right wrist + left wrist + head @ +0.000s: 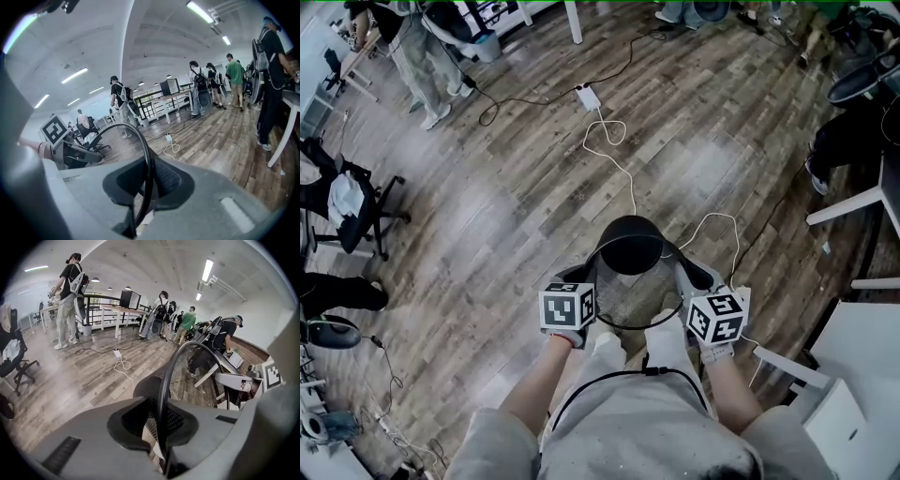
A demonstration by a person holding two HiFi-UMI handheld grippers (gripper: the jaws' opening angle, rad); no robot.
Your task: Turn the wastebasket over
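The wastebasket (631, 246) is black wire mesh with a solid dark base and a round rim. It hangs above the wooden floor, tipped so its base points away from me and its mouth faces my body. My left gripper (592, 284) is shut on the left side of the rim and my right gripper (682, 278) is shut on the right side. In the left gripper view the rim of the wastebasket (165, 380) runs between the jaws of the left gripper (161, 439). In the right gripper view the wastebasket (117, 140) has its rim pinched by the right gripper (139, 202).
A white power strip (588, 97) and its looping cable lie on the floor beyond the basket. An office chair (358, 212) stands at the left. White table legs (851, 202) and a white desk (862, 370) stand at the right. People stand along the far edge.
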